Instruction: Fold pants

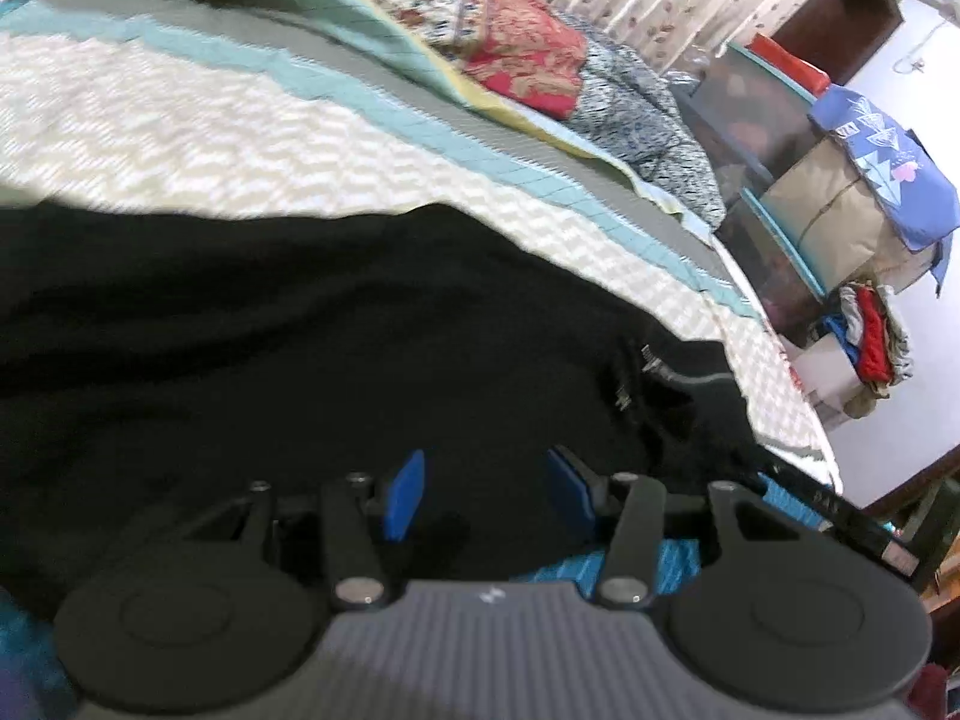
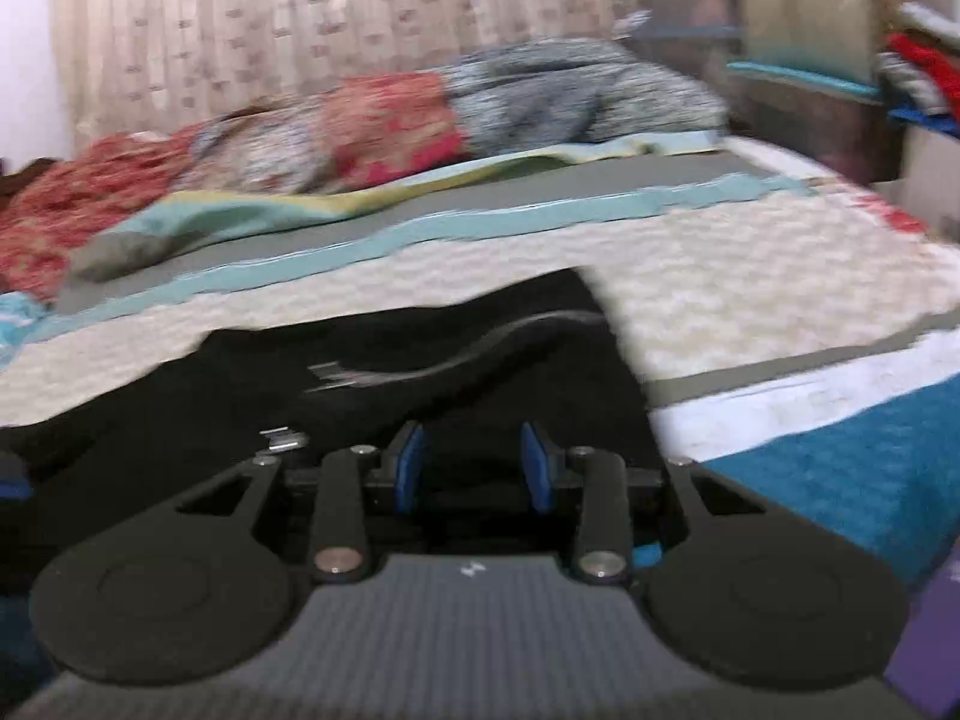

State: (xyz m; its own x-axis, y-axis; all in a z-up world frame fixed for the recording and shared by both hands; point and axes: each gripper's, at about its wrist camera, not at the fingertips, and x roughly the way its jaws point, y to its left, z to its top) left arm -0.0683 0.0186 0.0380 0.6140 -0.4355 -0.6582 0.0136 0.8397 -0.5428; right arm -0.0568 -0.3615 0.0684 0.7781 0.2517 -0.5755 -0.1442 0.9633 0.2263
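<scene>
The black pants [image 1: 300, 330] lie spread on the bed's cream zigzag cover [image 1: 180, 120]. In the left wrist view my left gripper [image 1: 486, 480] hovers low over the black cloth with its blue pads apart and nothing between them. In the right wrist view the pants [image 2: 390, 372] show a grey curved stripe and a straight right edge. My right gripper [image 2: 474, 456] is open just above the near part of the pants, empty. Both views are blurred by motion.
Patterned red and grey bedding [image 1: 540, 60] is heaped at the far side of the bed, before a curtain [image 2: 300, 30]. Stacked boxes and folded clothes [image 1: 840, 210] stand past the bed's right edge. A teal blanket [image 2: 840, 468] lies at the near right.
</scene>
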